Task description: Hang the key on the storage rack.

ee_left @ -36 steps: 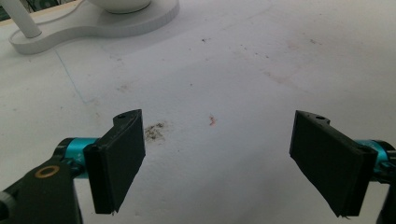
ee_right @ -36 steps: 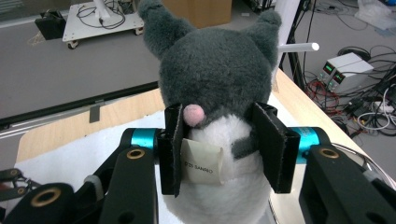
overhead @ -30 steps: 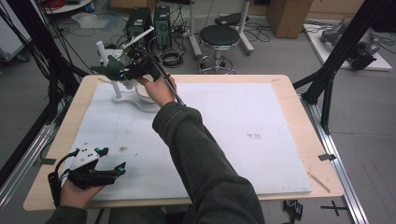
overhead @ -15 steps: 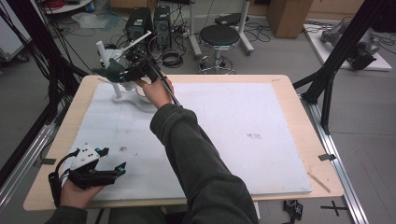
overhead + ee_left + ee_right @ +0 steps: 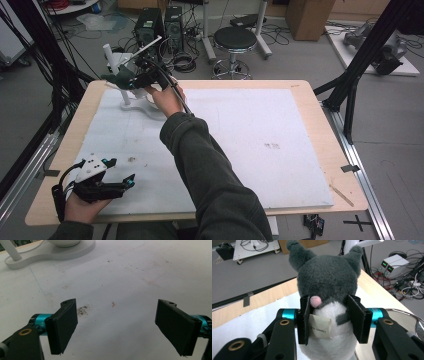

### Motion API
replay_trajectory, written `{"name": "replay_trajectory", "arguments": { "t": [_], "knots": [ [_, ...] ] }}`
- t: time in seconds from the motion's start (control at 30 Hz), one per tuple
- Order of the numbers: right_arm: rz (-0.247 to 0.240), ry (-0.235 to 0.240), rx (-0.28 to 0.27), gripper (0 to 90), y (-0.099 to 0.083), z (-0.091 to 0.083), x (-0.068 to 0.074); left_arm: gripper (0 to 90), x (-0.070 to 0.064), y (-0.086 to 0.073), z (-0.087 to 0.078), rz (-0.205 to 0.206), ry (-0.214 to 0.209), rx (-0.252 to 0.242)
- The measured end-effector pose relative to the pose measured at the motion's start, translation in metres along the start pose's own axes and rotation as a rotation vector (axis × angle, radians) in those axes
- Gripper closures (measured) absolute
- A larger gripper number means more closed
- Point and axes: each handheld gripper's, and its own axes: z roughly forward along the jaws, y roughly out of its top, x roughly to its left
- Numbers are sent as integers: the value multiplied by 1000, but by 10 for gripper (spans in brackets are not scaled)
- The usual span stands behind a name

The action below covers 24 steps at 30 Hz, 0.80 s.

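Note:
A grey plush toy (image 5: 327, 277) with a white belly, a pink spot and a paper tag is clamped between the jaws of my right gripper (image 5: 332, 315). In the high view the right gripper (image 5: 136, 77) holds the plush toy (image 5: 116, 78) in the air over the table's far left corner, above a white stand (image 5: 131, 104) with an upright post (image 5: 107, 52). My left gripper (image 5: 127, 182) rests near the front left edge, open and with nothing in it. In the left gripper view its jaws (image 5: 117, 327) stand wide apart over the stained white mat (image 5: 125, 277), and the stand's base (image 5: 50, 252) lies ahead.
A white mat (image 5: 260, 125) covers most of the wooden table (image 5: 330, 130). A shiny round dish (image 5: 409, 317) sits just right of the plush toy. Black frame legs (image 5: 350, 85) rise at the right, and a stool (image 5: 235, 40) and computers stand on the floor beyond.
The right gripper with the plush toy has shifted only slightly over the stand. The left gripper has stayed where it was.

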Motion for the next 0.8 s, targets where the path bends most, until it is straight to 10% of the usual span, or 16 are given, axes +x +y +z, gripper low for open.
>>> {"name": "replay_trajectory", "arguments": {
  "t": [0.8],
  "knots": [
    [16, -35, 42, 561, -11, 12, -5, 186, 0, 0, 0, -5, 1, 0]
  ]
}}
